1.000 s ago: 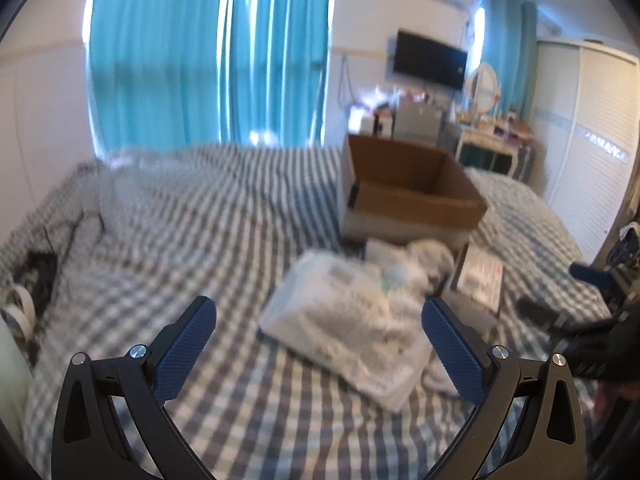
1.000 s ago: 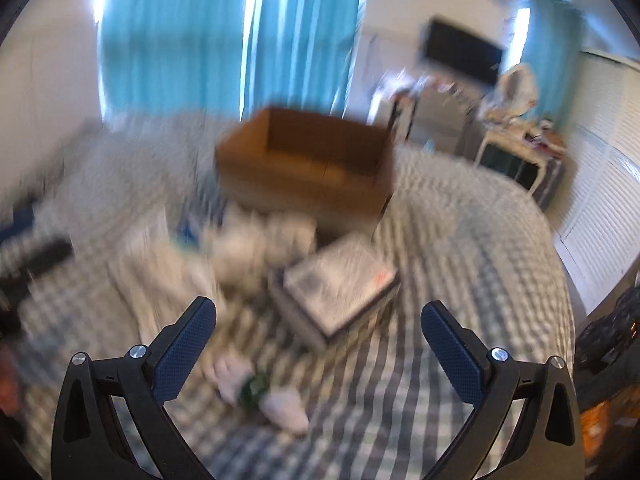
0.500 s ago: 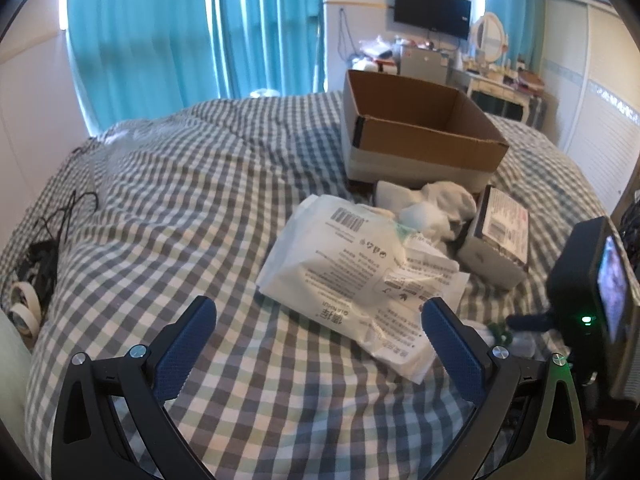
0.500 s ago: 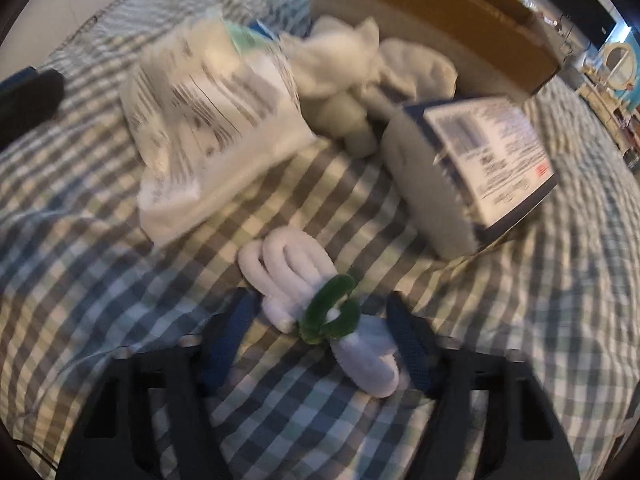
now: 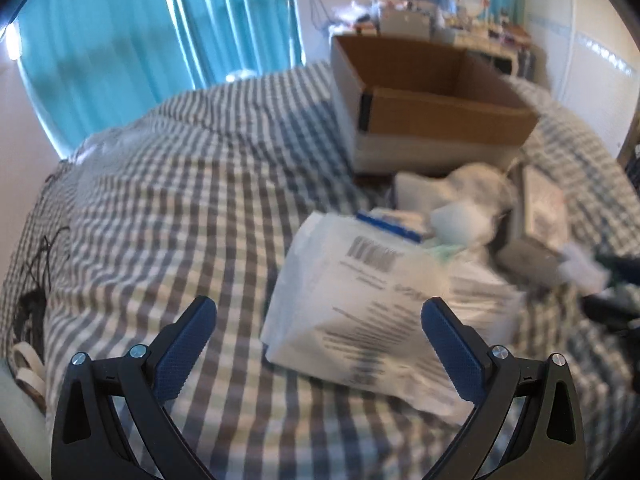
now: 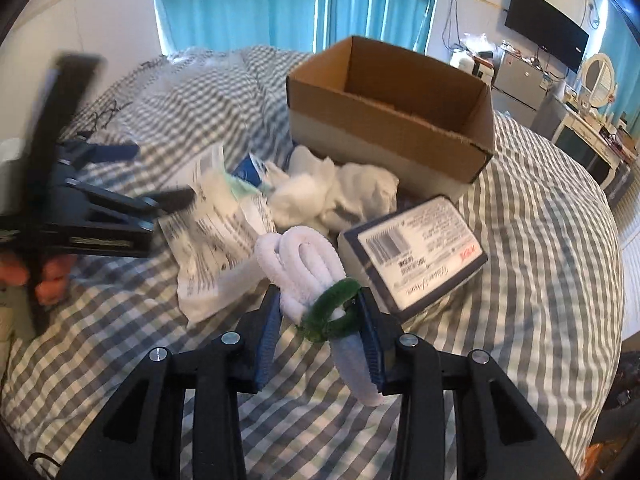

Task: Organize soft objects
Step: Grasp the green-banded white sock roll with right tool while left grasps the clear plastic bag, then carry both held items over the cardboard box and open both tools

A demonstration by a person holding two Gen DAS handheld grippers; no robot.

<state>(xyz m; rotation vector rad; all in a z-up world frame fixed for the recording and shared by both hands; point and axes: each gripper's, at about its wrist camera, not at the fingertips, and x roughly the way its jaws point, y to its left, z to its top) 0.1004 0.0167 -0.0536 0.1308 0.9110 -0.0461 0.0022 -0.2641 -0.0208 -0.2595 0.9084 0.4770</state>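
My right gripper (image 6: 320,312) is shut on a white fuzzy bundle with a green ring (image 6: 316,280) and holds it above the checked bedspread. My left gripper (image 5: 318,332) is open and empty, low over the bed, facing a white plastic mailer bag (image 5: 372,292). The same bag (image 6: 216,220) shows in the right wrist view, with my left gripper (image 6: 132,176) beside it. White crumpled cloths (image 6: 340,196) lie behind it. An open cardboard box (image 6: 392,112) stands at the back, also in the left wrist view (image 5: 424,100).
A flat labelled grey package (image 6: 416,256) lies right of the bundle, also in the left wrist view (image 5: 540,216). Black cables (image 5: 36,280) and tape rolls (image 5: 24,364) lie at the bed's left edge. Blue curtains (image 5: 160,40) hang behind; a dresser (image 6: 592,132) stands at the right.
My right gripper has closed on the white bundle with the green ring and lifted it off the bedspread. My left gripper has moved closer to the mailer bag.
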